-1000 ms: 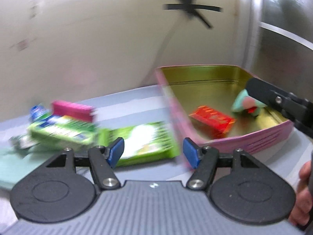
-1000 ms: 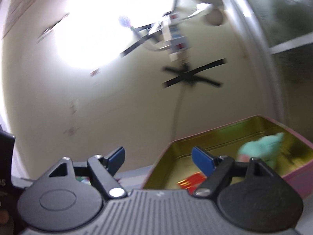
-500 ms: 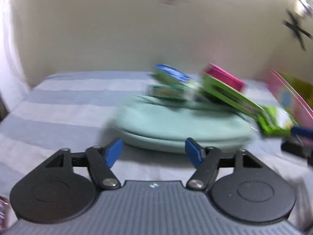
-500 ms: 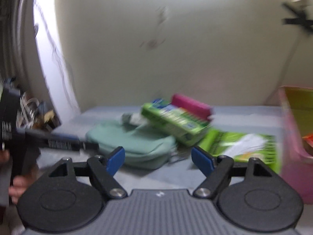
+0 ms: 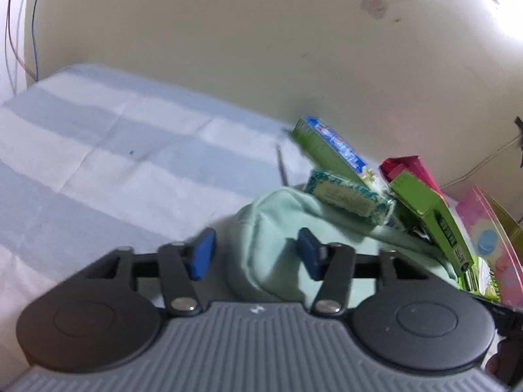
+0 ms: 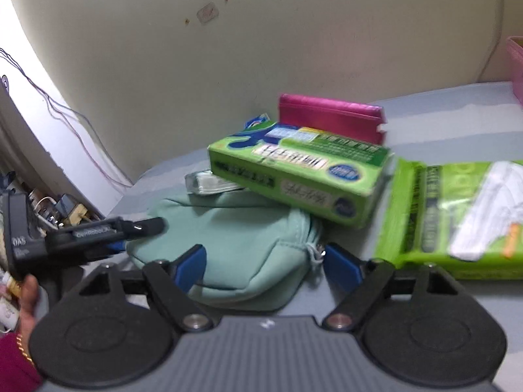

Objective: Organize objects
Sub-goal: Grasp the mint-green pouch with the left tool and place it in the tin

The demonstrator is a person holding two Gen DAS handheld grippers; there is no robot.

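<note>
The mint-green pouch (image 6: 228, 238) lay on the striped sheet (image 5: 98, 150) in the lower centre of the right wrist view. Its long axis ran left to right across that frame, with the zip pull at its right end. A green box (image 6: 300, 176) rested tilted on its far side, and a pink box (image 6: 330, 117) stood behind that.

The right hand-held gripper (image 6: 264, 263) was spread wide. The pouch's right end sat between its blue pads, with no clear contact. The left hand-held gripper (image 5: 256, 256) had its jaws closing, pinching the pouch's other end.

Only the right wrist view showed the flat green packet (image 6: 457, 215) in full at the right, and the person's hand (image 6: 27, 297) at the left edge. Only the left wrist view showed the patterned side of the pink tin (image 5: 490, 228) at its right edge, and a teal wrapped packet (image 5: 349, 196) clearly.

In the left wrist view the gripper body hid the pouch's near edge. The boxes overlapped there, so their lettering could not be read. In the right wrist view the tin was cut off to a sliver at the upper right.
</note>
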